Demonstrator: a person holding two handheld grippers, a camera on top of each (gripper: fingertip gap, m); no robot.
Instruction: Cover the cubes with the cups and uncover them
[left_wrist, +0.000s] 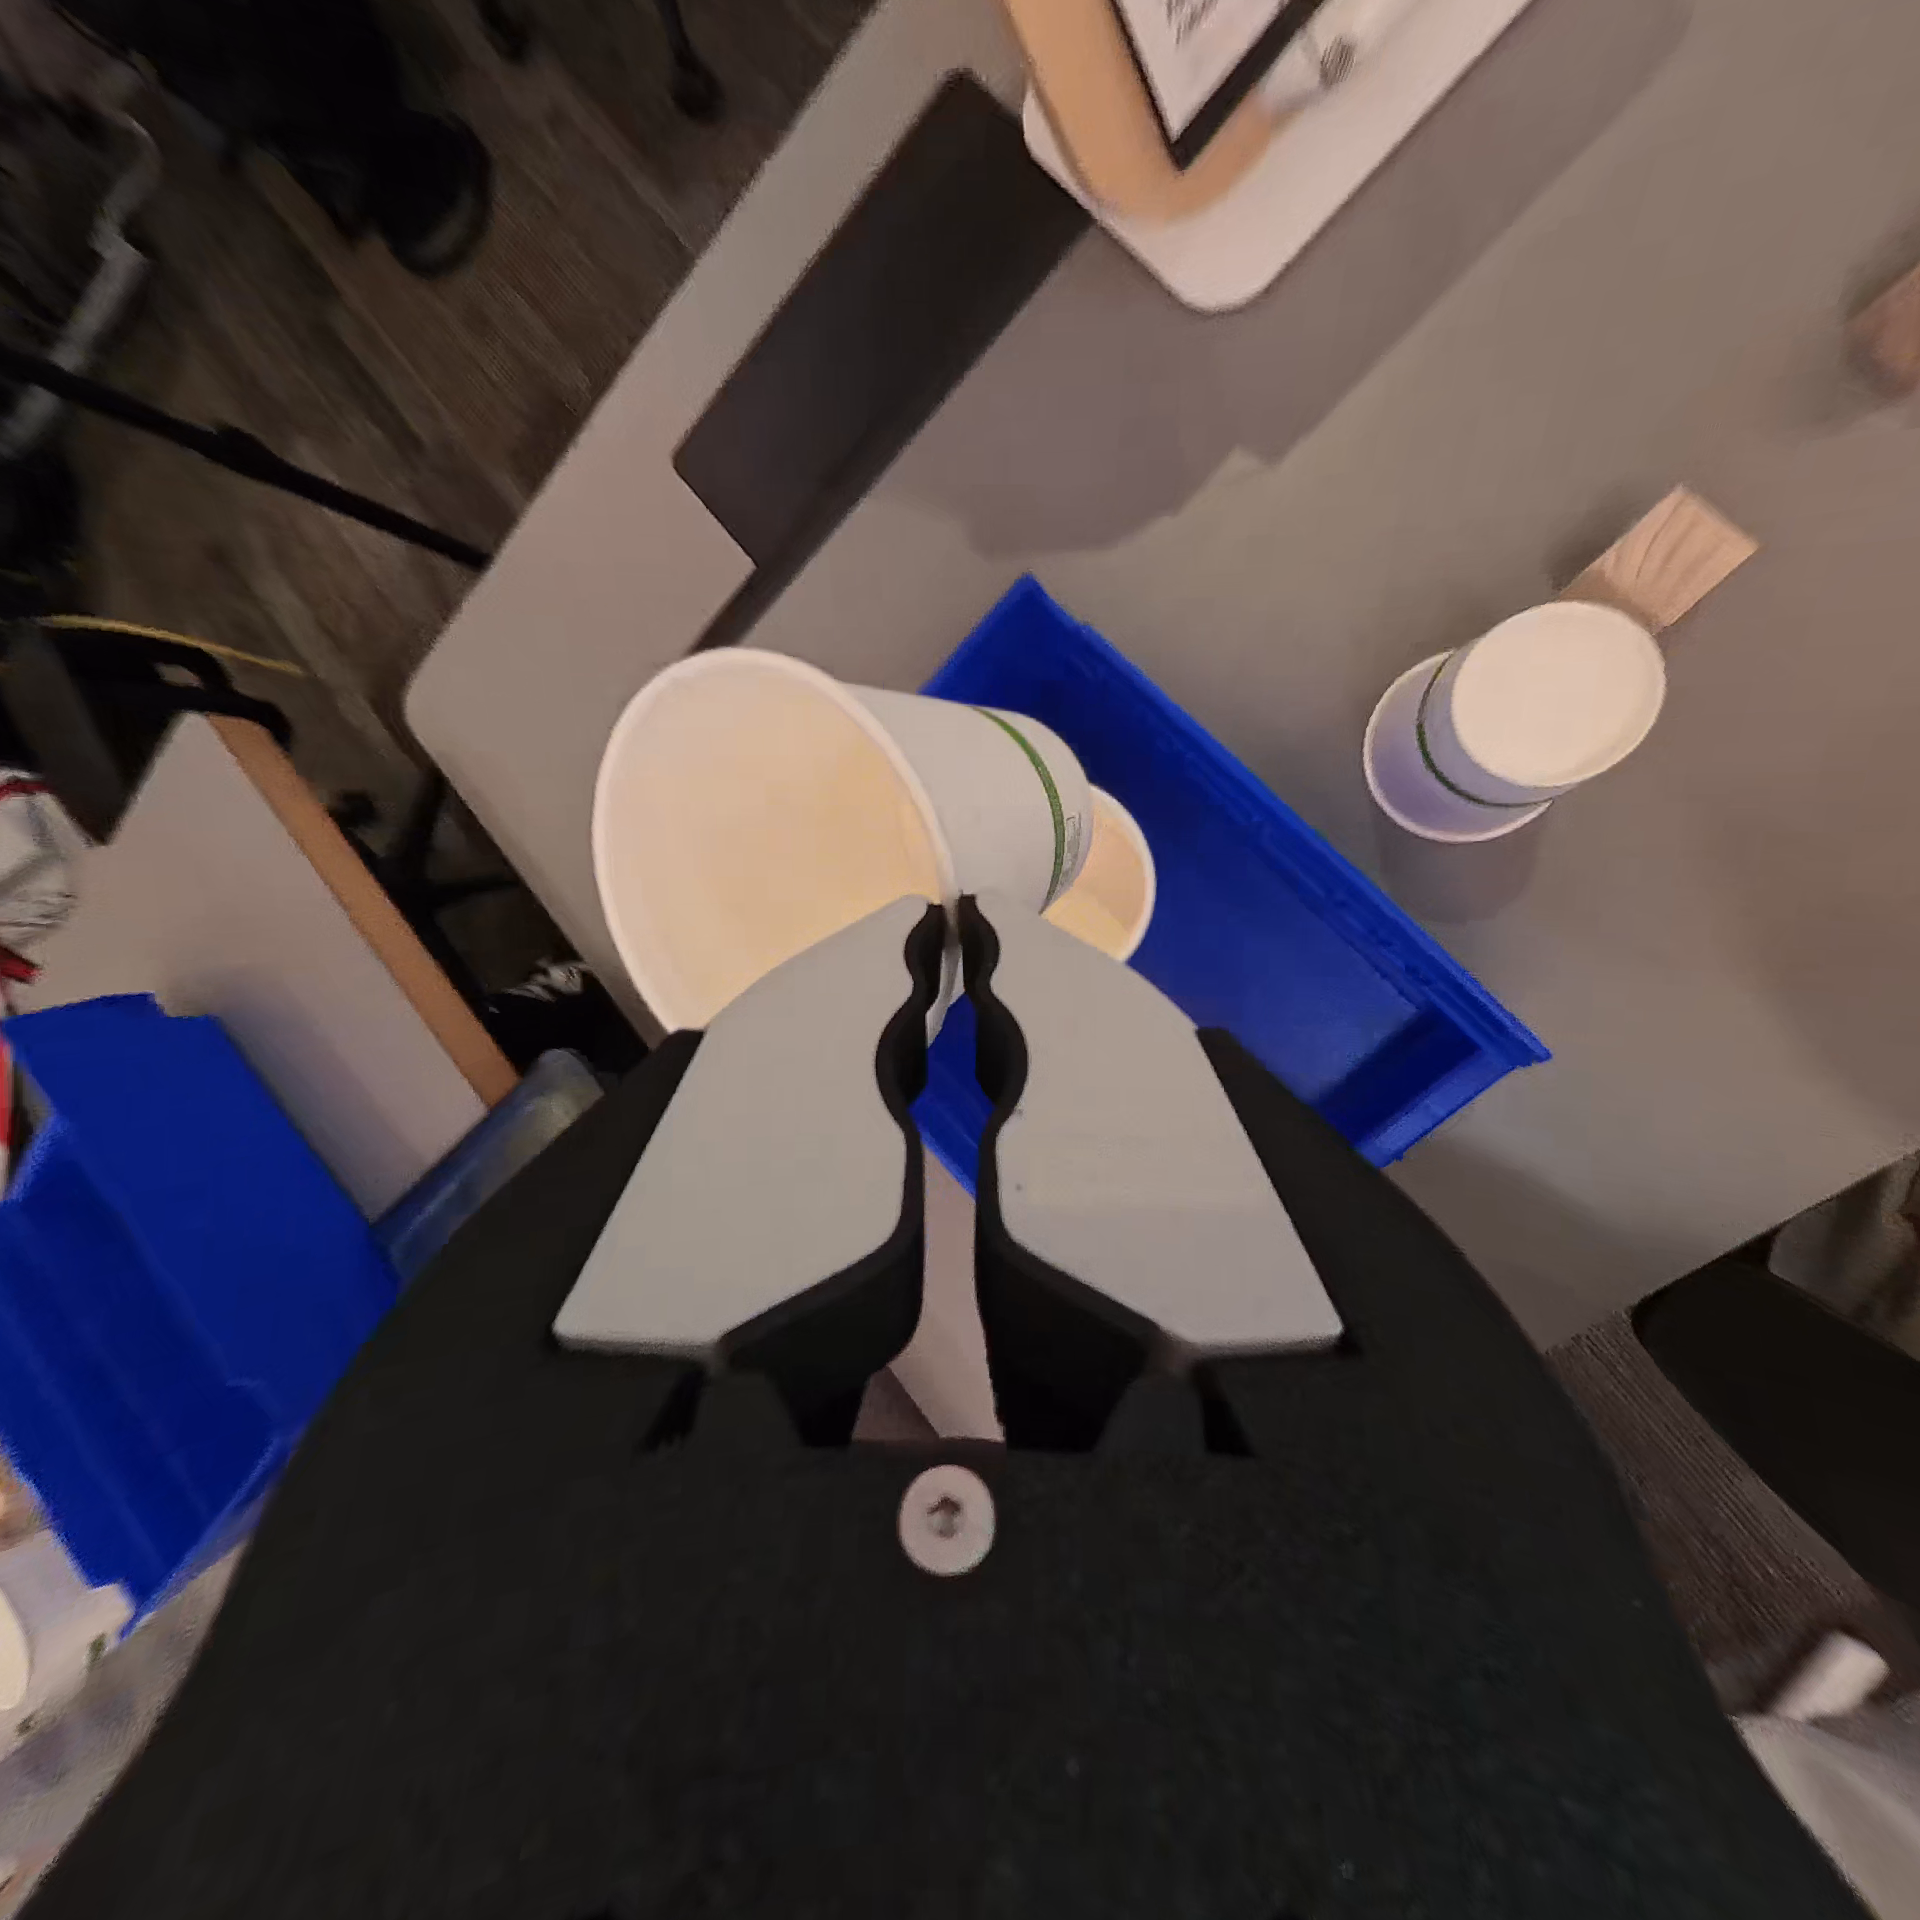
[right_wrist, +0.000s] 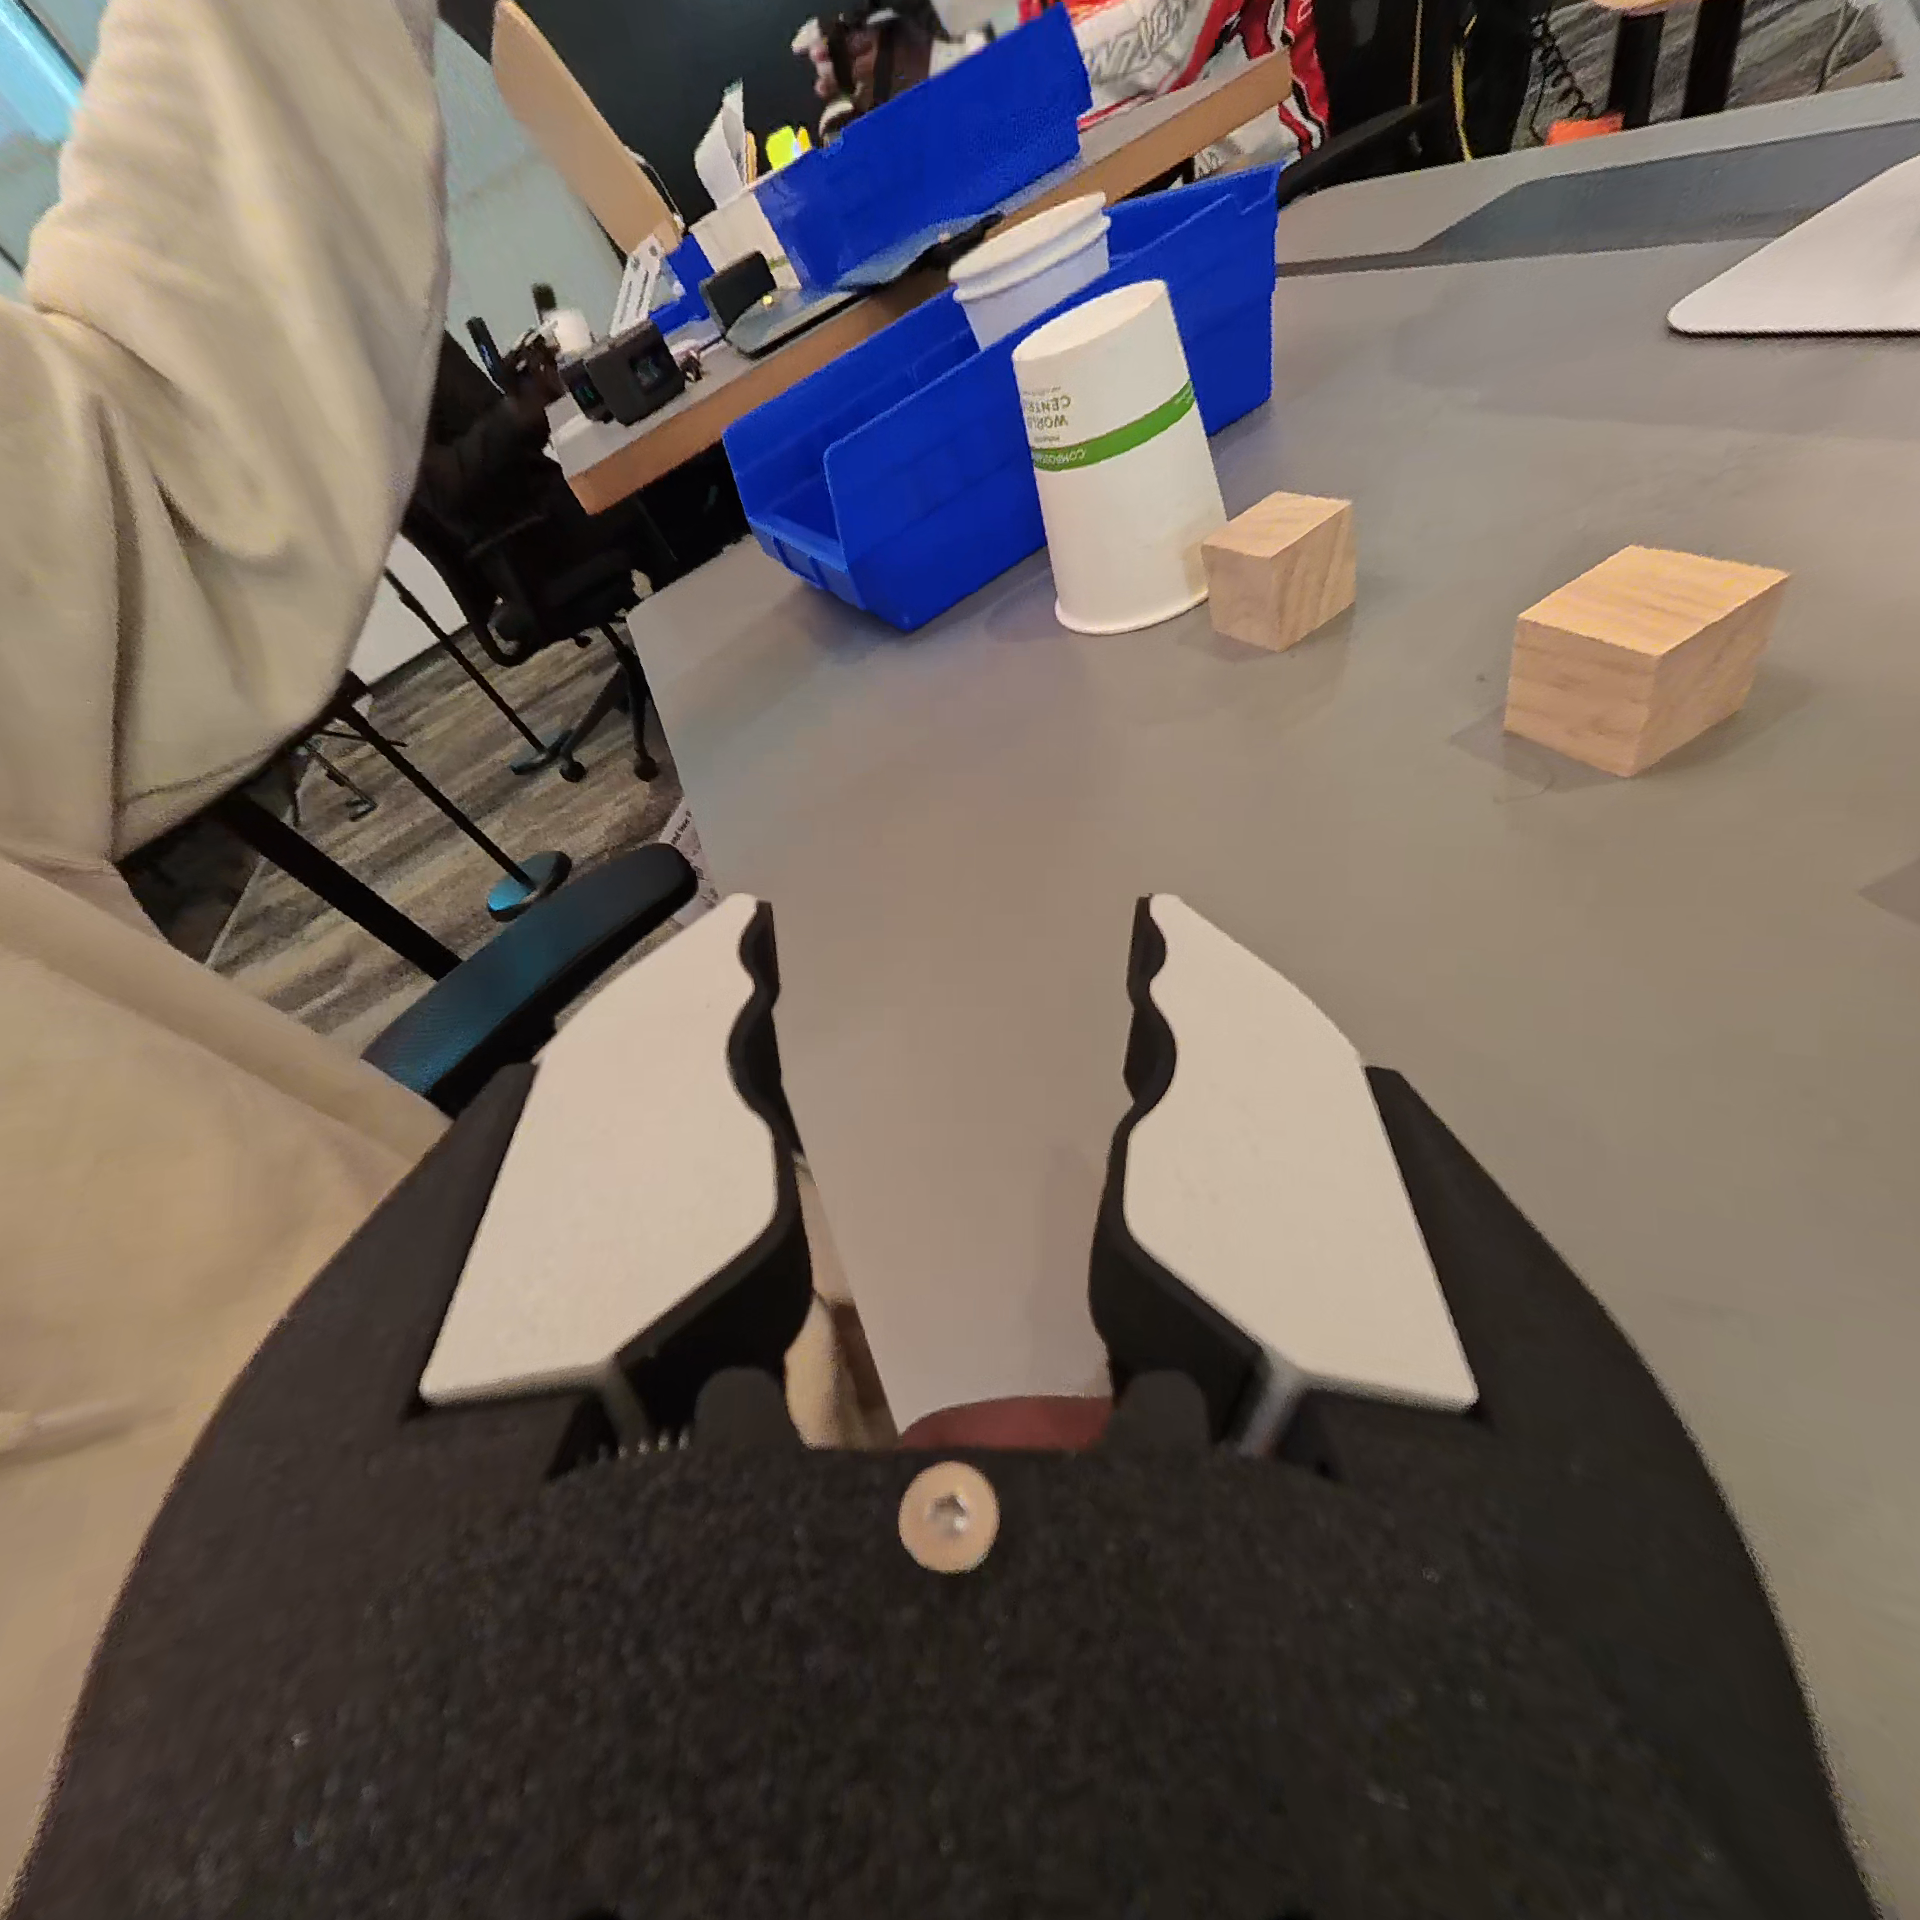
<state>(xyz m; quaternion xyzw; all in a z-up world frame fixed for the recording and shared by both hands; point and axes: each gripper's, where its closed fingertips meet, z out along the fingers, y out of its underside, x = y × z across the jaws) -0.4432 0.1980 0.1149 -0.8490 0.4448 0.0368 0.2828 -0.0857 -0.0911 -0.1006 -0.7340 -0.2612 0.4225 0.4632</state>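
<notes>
My left gripper (left_wrist: 954, 906) pointed down over the blue bin (left_wrist: 1226, 883), jaws pinched on the rim of a tipped paper cup (left_wrist: 831, 821). My right gripper (right_wrist: 951, 914) hung low and level over the desk (right_wrist: 1039, 831), jaws apart, empty. Another cup (right_wrist: 1127, 468) stood inverted, touching a wooden cube (right_wrist: 1283, 569); a second cube (right_wrist: 1642, 657) sat uncovered.

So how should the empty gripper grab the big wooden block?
A guess: grip the big wooden block across its two upright side faces, coming down from above. It lies flat with nothing touching it, and the right gripper has its jaws wide apart already.
</notes>
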